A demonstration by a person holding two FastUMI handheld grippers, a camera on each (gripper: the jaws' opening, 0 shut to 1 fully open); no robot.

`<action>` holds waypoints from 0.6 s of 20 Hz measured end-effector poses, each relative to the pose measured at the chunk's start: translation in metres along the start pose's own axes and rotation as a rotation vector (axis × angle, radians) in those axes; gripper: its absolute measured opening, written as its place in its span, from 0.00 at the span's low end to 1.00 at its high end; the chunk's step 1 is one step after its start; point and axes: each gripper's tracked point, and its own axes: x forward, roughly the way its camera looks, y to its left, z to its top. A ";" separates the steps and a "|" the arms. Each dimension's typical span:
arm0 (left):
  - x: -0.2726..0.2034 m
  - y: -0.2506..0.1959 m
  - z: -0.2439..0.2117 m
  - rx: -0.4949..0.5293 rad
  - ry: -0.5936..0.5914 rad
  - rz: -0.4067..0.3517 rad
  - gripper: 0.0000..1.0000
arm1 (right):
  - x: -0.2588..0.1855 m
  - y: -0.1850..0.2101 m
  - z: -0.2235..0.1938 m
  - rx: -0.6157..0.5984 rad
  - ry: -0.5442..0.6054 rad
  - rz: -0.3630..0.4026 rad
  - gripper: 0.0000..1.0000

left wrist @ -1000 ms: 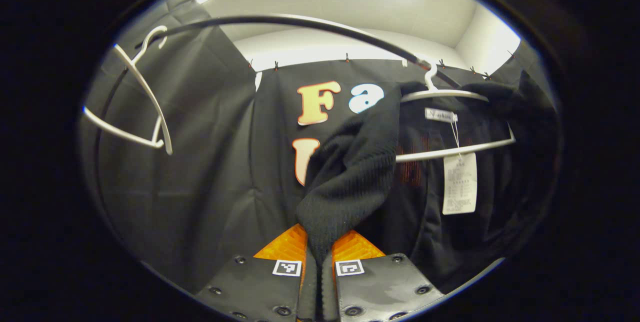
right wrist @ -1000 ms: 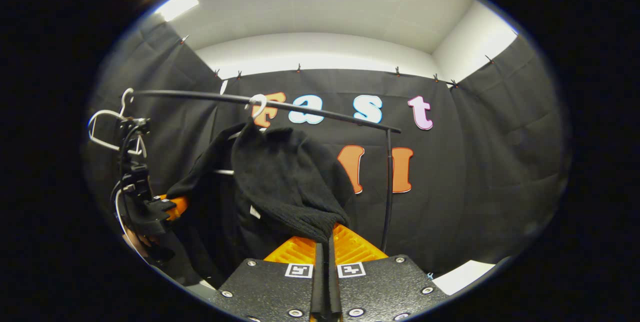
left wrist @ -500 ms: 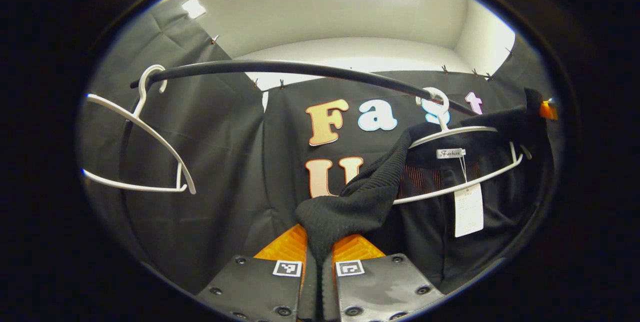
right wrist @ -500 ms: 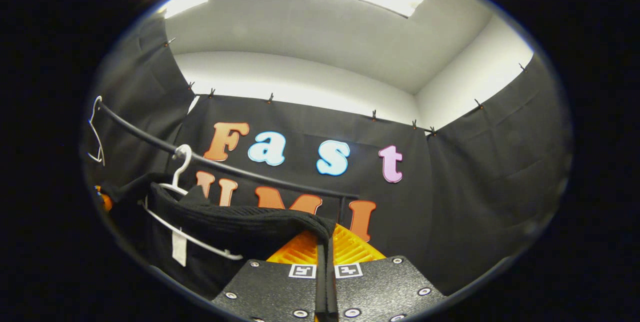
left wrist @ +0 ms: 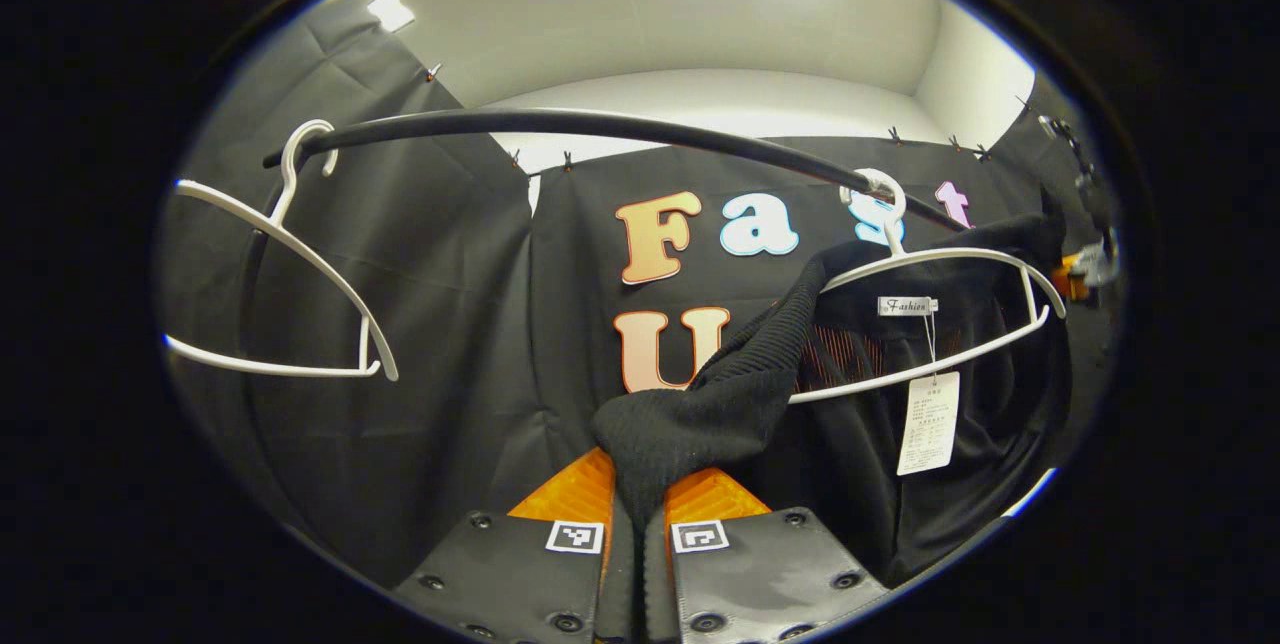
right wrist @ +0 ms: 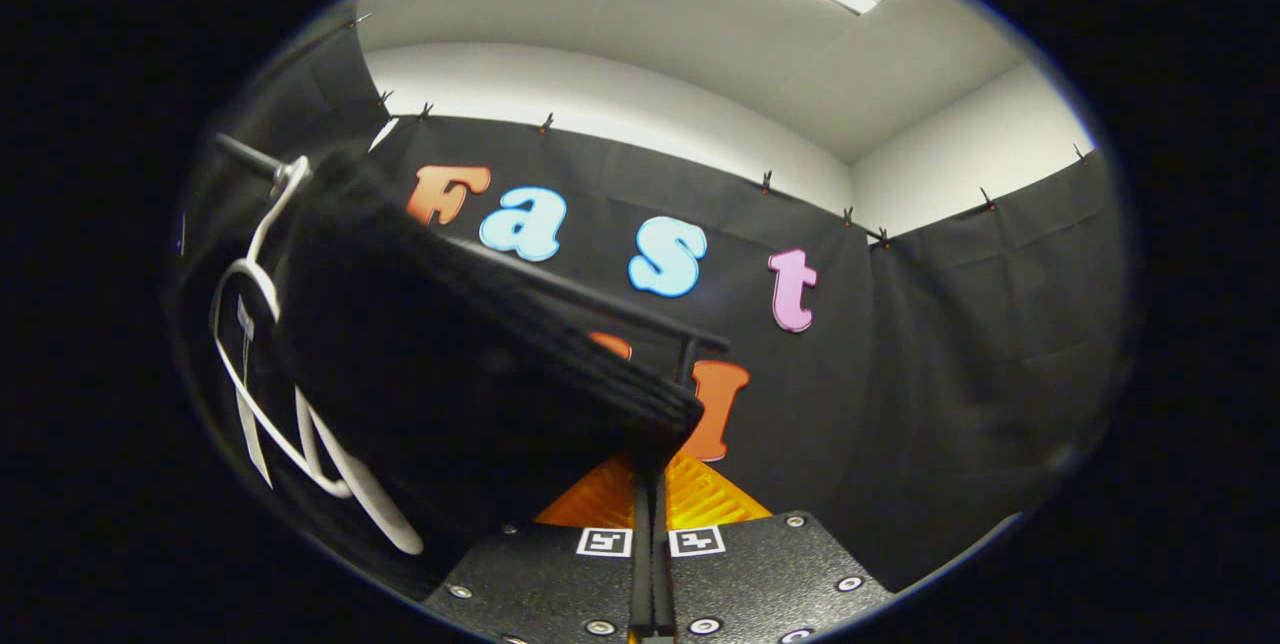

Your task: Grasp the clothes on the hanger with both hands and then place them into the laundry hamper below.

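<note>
A black knit garment (left wrist: 720, 404) hangs on a white hanger (left wrist: 940, 259) at the right of the left gripper view, a paper tag (left wrist: 925, 424) dangling inside its collar. My left gripper (left wrist: 636, 499) is shut on the garment's near shoulder, and the cloth stretches from the pinch up to the hanger. In the right gripper view the garment (right wrist: 450, 354) spreads wide at the left over the tilted hanger (right wrist: 270, 404). My right gripper (right wrist: 650, 474) is shut on its ribbed edge. The right gripper (left wrist: 1085, 269) also shows far right in the left gripper view.
A black rail (left wrist: 600, 124) carries the hangers. An empty white hanger (left wrist: 280, 244) hangs at its left end. The rail's right end meets an upright post (right wrist: 690, 354). Black cloth walls close in behind and on both sides.
The right gripper has swung nearer the hanger, pulling the garment taut and tilting the hanger. More of the hanger's right arm shows bare. The left gripper has hardly moved.
</note>
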 end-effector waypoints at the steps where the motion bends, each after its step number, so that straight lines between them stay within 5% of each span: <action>1: 0.001 -0.001 -0.001 0.001 0.006 -0.001 0.11 | -0.005 0.012 -0.015 0.005 0.010 0.020 0.06; 6: 0.008 0.001 -0.004 -0.013 0.014 0.006 0.11 | -0.051 0.069 -0.070 0.127 0.085 0.114 0.00; 12: 0.032 0.012 0.003 -0.008 -0.010 0.024 0.11 | -0.103 0.146 -0.048 0.151 0.038 0.248 0.00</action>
